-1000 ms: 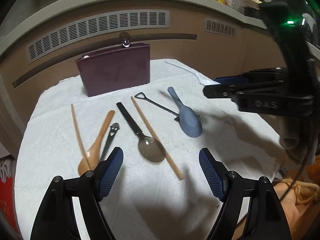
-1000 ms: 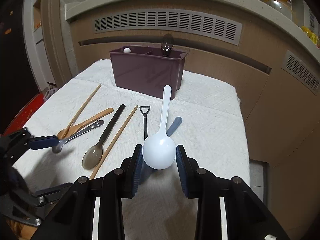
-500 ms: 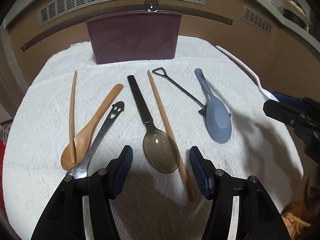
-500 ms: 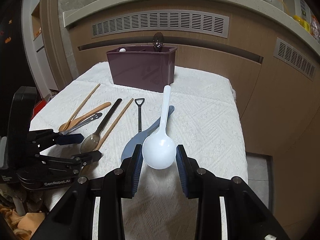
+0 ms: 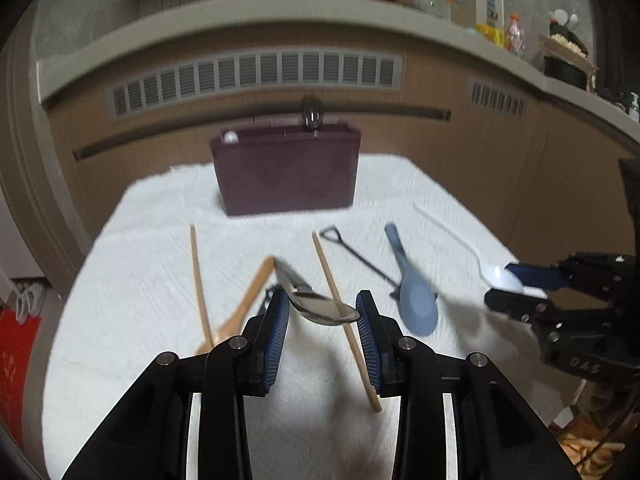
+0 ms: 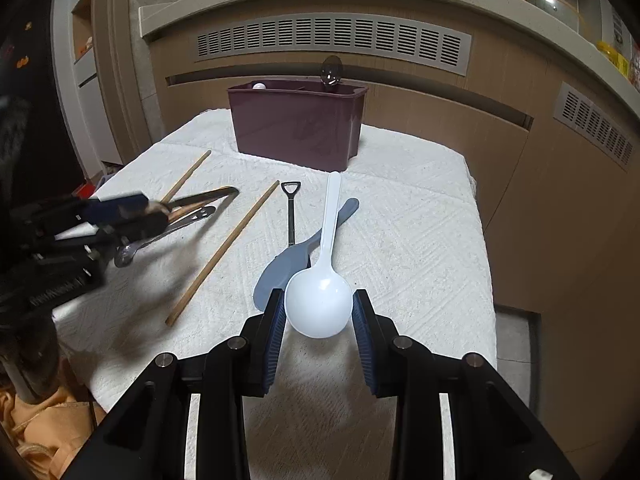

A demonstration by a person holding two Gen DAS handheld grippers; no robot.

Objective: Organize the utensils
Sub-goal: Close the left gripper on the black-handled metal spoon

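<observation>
My left gripper (image 5: pixel 322 309) is shut on the bowl of a smoky brown spoon (image 5: pixel 320 307) and holds it above the white cloth. My right gripper (image 6: pixel 319 309) is shut on the bowl of a white spoon (image 6: pixel 319 304), handle pointing toward a maroon utensil holder (image 6: pixel 298 126) at the back of the table. The holder (image 5: pixel 286 170) has a dark spoon (image 5: pixel 311 114) standing in it. On the cloth lie two wooden chopsticks (image 5: pixel 199 280) (image 5: pixel 344 320), a wooden spoon (image 5: pixel 244 306), a black shovel-handled utensil (image 5: pixel 360 260) and a blue-grey spoon (image 5: pixel 412 298).
A white cloth (image 6: pixel 408 240) covers the small table, which drops off at the right and near edges. Wooden cabinets with vent grilles (image 6: pixel 332 38) stand behind. A metal smiley-handled utensil (image 6: pixel 168 232) lies at the left. Orange fabric (image 6: pixel 44 420) is at the lower left.
My left gripper has closed on the smoky brown spoon and lifted it off the cloth. My right gripper still holds the white spoon, nearly unmoved.
</observation>
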